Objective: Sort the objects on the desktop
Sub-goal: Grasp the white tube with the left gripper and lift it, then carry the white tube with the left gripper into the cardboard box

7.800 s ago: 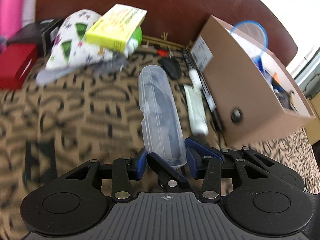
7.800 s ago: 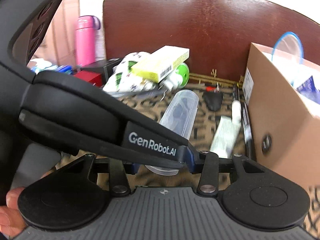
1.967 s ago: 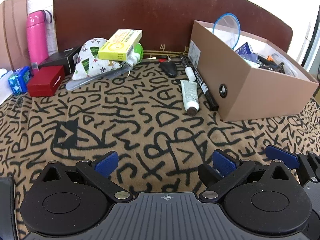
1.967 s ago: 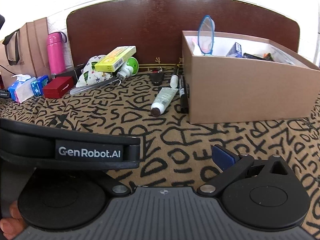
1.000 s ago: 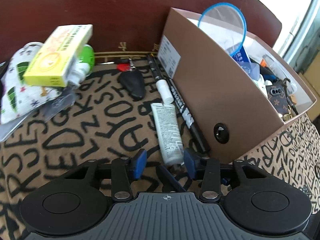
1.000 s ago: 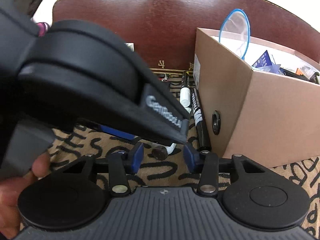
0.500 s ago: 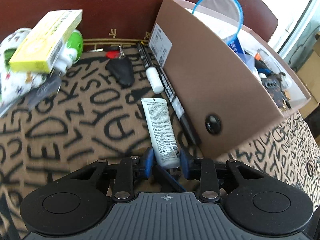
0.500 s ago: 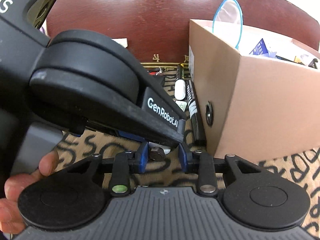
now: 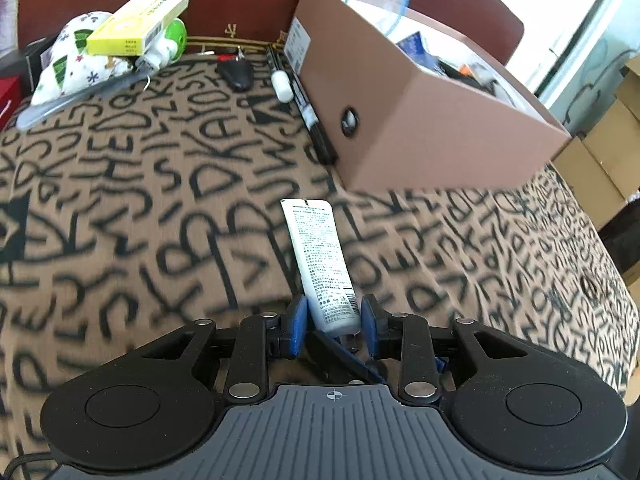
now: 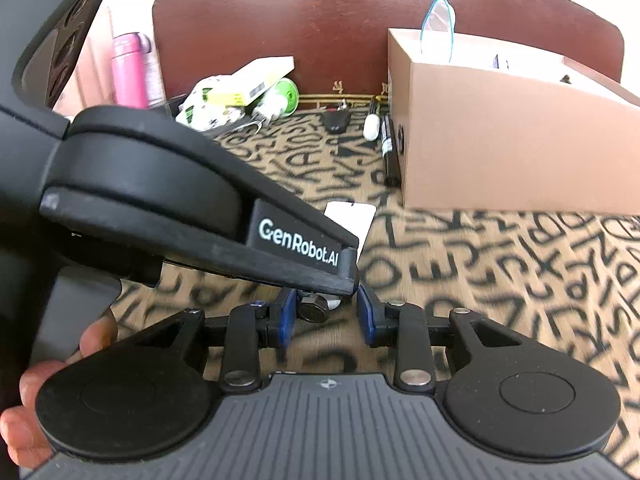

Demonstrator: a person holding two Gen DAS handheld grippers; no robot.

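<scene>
— Holding what? Left gripper clamped on white tube, above lettered surface, near brown box.
— Right gripper: nearly closed around tube's dark cap; contact unclear. Tube mostly hidden behind left gripper's body.

Ahead of you, the letter-print tablecloth lies bare across its middle and along its right edge, room enough for a gripper to pass. The brown box blocks the far right corner, black markers lying tight against its near wall. A clutter of yellow carton and patterned pouch crowds the far left corner, against the dark headboard.
</scene>
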